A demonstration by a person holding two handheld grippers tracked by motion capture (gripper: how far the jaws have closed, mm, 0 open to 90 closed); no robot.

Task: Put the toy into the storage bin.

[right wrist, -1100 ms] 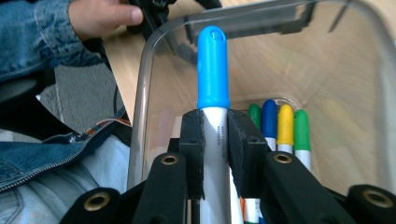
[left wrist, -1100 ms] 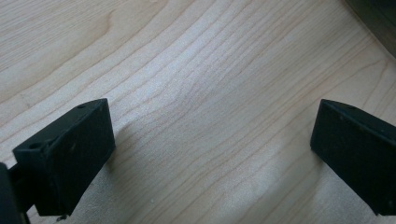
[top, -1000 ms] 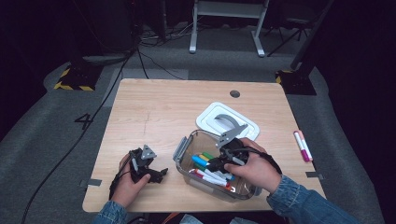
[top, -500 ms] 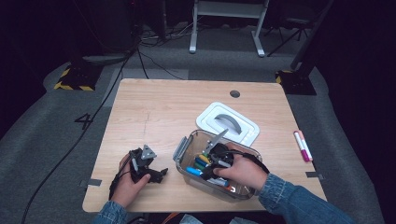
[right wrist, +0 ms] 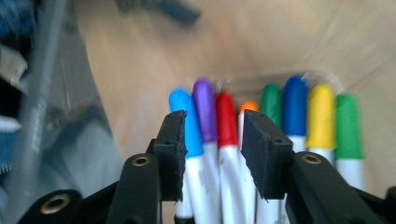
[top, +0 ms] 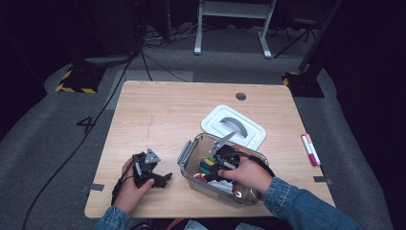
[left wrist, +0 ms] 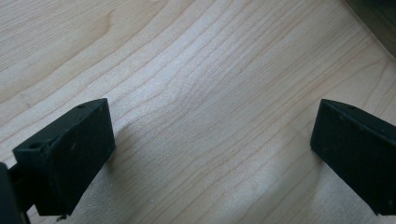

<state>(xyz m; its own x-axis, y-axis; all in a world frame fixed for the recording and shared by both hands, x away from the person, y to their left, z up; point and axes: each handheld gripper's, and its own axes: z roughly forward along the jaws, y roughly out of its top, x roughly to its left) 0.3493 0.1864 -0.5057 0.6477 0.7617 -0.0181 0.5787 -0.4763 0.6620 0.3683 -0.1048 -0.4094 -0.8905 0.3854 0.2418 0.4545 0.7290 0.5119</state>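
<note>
Between the half-parted pads of the right gripper (right wrist: 212, 154), just opened, red marker (right wrist: 227, 140) and purple marker (right wrist: 207, 126), untouched so far, down in the bin (top: 187, 152); long axes straight ahead along the jaws, caps away. Left gripper (left wrist: 210, 154) agape over bare table (left wrist: 196, 84), well off to the side, farther from the markers

A light wooden table (top: 158, 120) carries the things. Near its front right stands a clear plastic box (top: 191, 152) with a grey latch on its left end. Just behind the box, touching or nearly so, lies a white lid (top: 249, 139) with a grey handle. At the right edge, well apart from the box, lie 2 markers (top: 309, 149), side by side. A round grommet (top: 241, 96) sits near the far edge.
</note>
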